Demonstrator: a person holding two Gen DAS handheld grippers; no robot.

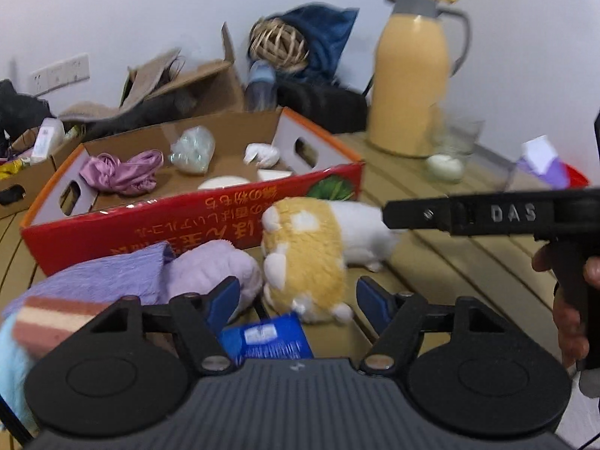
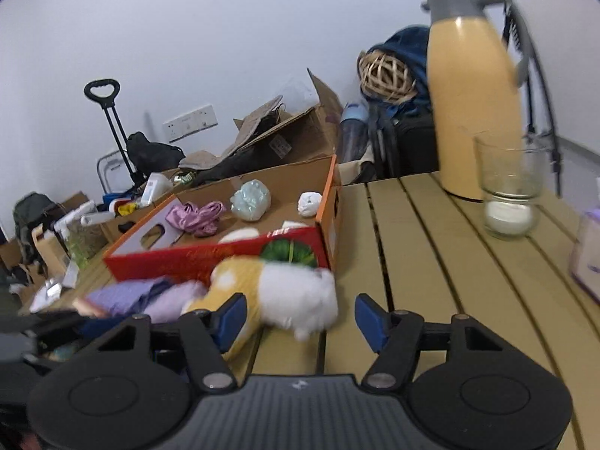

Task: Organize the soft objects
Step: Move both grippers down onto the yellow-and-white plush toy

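Observation:
A yellow and white plush toy [image 1: 307, 255] [image 2: 285, 292] lies on the slatted table in front of the red cardboard box [image 1: 187, 221] [image 2: 210, 258]. My left gripper [image 1: 298, 300] is open, its blue pads on either side of the toy's near end without pressing it. My right gripper [image 2: 300, 317] is open too, with the toy's white part between its fingers. In the left wrist view the right gripper [image 1: 392, 214] comes in side-on from the right, its tip at the toy's white end. A lilac plush [image 1: 213, 270] and a purple towel [image 1: 105, 277] lie left of the toy.
The box holds a pink cloth [image 1: 123, 172], a pale green bundle [image 1: 193, 150] and a white wad [image 1: 262, 153]. A blue packet [image 1: 266, 337] lies under my left gripper. A yellow jug [image 2: 472, 112], a glass [image 2: 510, 202] and a purple pack [image 2: 588, 258] stand on the right.

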